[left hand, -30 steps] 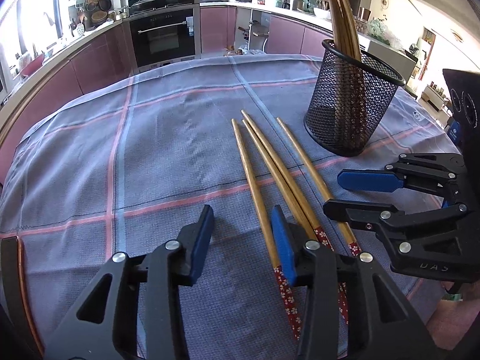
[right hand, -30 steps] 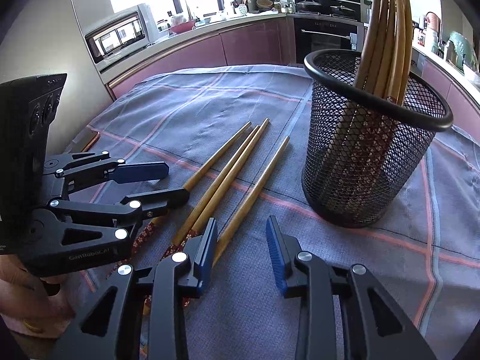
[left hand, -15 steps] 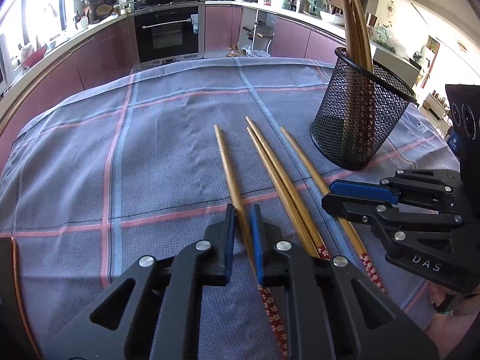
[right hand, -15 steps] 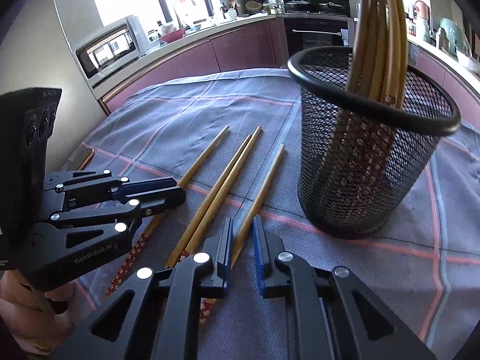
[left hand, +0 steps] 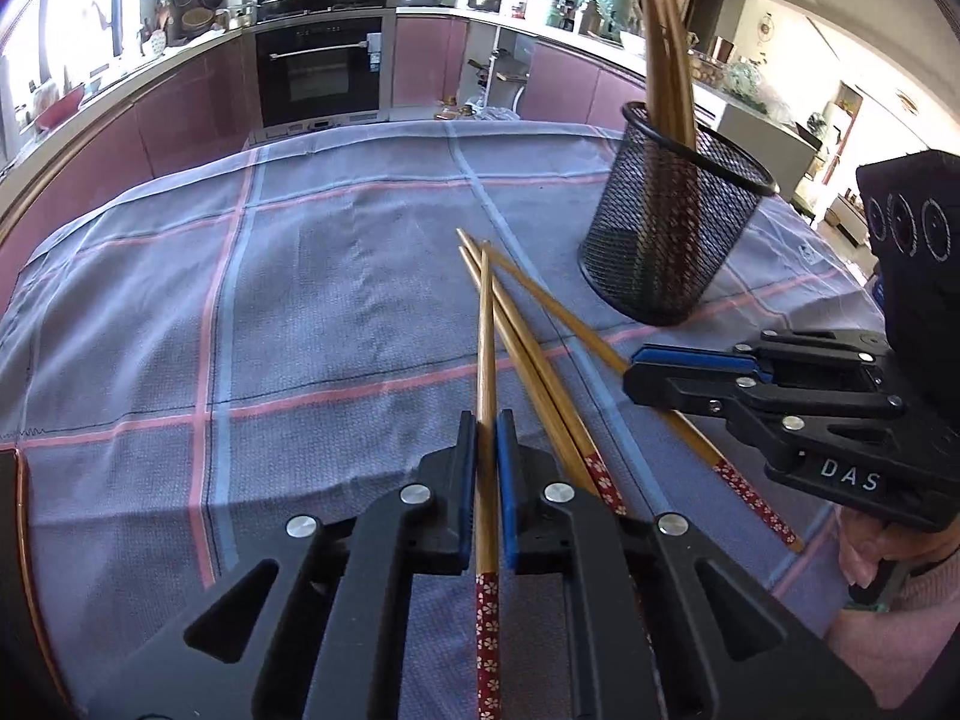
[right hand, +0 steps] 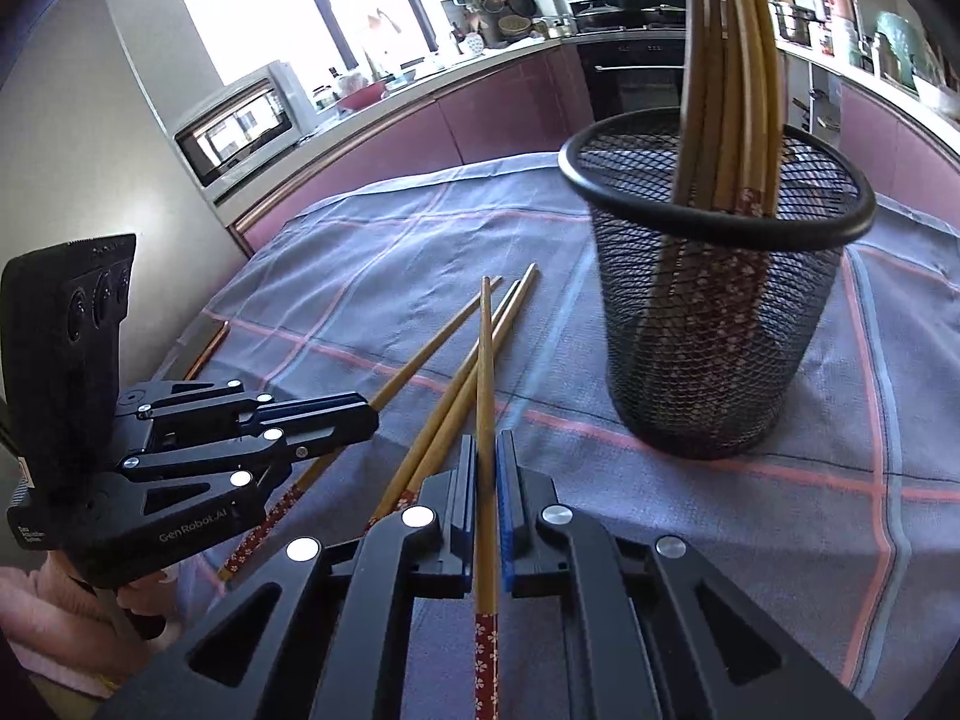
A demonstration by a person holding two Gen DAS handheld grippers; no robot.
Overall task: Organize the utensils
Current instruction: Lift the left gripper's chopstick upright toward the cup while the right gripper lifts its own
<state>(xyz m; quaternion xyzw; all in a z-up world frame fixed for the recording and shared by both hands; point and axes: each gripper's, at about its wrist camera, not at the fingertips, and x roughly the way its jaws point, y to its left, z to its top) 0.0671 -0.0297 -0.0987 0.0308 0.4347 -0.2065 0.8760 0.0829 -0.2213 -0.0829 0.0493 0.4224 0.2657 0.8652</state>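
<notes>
My left gripper (left hand: 486, 420) is shut on a wooden chopstick (left hand: 485, 330) with a red flowered handle end. The stick runs straight ahead between the blue pads and crosses over two loose chopsticks (left hand: 534, 360) lying on the cloth. My right gripper (right hand: 487, 441) is shut on another chopstick (right hand: 485, 360) in the same way. Each gripper also shows in the other's view, pinching its stick: the right gripper (left hand: 633, 369) and the left gripper (right hand: 369, 417). The black mesh holder (left hand: 660, 252) (right hand: 720, 330) stands upright beyond, with several chopsticks (right hand: 732, 60) in it.
A blue-grey checked tablecloth (left hand: 300, 300) covers the table. Pink kitchen cabinets, an oven (left hand: 318, 72) and a microwave (right hand: 240, 126) ring the far side. A hand in a pink sleeve (left hand: 900, 588) holds the right gripper at the table's near edge.
Both grippers went from open to shut, each on one chopstick. The two held sticks swung into line with the fingers and now cross the two left lying.
</notes>
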